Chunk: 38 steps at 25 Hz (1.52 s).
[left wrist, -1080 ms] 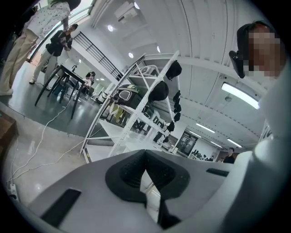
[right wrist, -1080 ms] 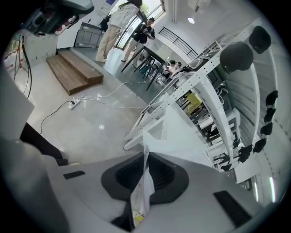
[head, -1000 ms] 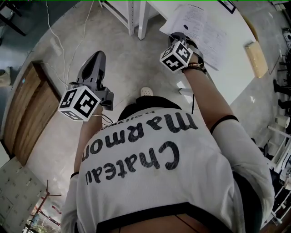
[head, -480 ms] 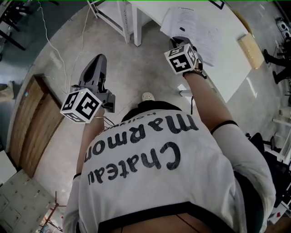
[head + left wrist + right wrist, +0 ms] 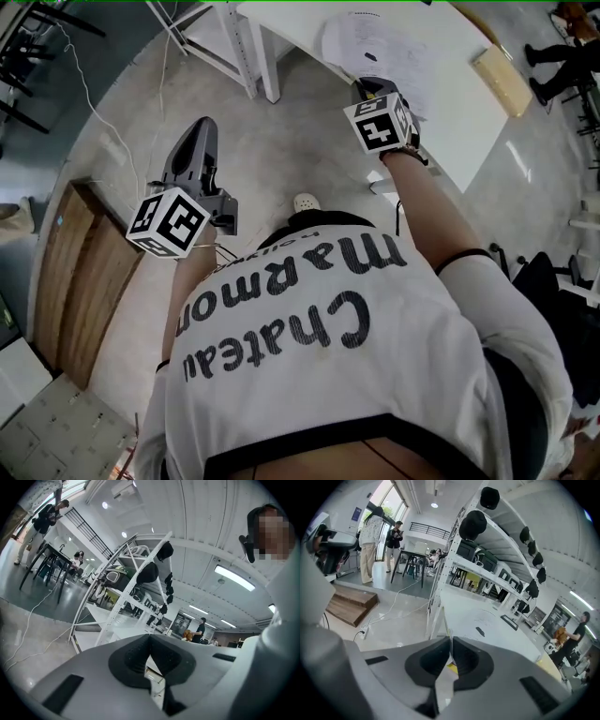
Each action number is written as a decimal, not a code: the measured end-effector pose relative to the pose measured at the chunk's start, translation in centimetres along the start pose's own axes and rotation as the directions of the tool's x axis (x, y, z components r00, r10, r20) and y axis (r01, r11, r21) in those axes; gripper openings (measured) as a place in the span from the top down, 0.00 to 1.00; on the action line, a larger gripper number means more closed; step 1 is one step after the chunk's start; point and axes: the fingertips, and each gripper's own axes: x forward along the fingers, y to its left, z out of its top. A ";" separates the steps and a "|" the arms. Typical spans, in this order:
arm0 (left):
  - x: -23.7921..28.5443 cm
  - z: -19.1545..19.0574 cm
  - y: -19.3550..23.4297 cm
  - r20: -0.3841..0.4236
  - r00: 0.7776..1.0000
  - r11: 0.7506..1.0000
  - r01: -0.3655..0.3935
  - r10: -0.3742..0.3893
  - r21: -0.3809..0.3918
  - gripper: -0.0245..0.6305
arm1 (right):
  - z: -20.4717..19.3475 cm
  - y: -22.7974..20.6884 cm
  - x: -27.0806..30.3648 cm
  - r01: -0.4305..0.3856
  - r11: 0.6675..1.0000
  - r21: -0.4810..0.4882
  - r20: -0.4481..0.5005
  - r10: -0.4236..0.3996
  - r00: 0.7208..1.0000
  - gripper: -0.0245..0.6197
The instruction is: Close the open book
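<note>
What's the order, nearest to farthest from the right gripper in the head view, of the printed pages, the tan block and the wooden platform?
1. Printed pages, on the white table just ahead of the right gripper.
2. Tan block, at the table's right edge.
3. Wooden platform, on the floor far left.

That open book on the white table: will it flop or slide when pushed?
The open book lies flat with thin white pages, so they will probably bend, not swing stiffly. The white table looks smooth, so the book may slide.
</note>
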 end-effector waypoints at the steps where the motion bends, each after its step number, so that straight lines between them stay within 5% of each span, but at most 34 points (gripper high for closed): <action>1: 0.0 -0.1 -0.2 -0.003 1.000 1.000 0.003 -0.003 0.002 0.93 | -0.3 -0.3 -0.2 0.007 1.000 0.009 -0.001 -0.007 1.000 0.90; 38: 5.7 -2.2 -4.6 -0.106 0.984 0.989 0.148 -0.144 0.025 0.93 | -11.1 -6.9 -2.2 0.146 0.971 0.190 -0.137 -0.121 0.983 0.90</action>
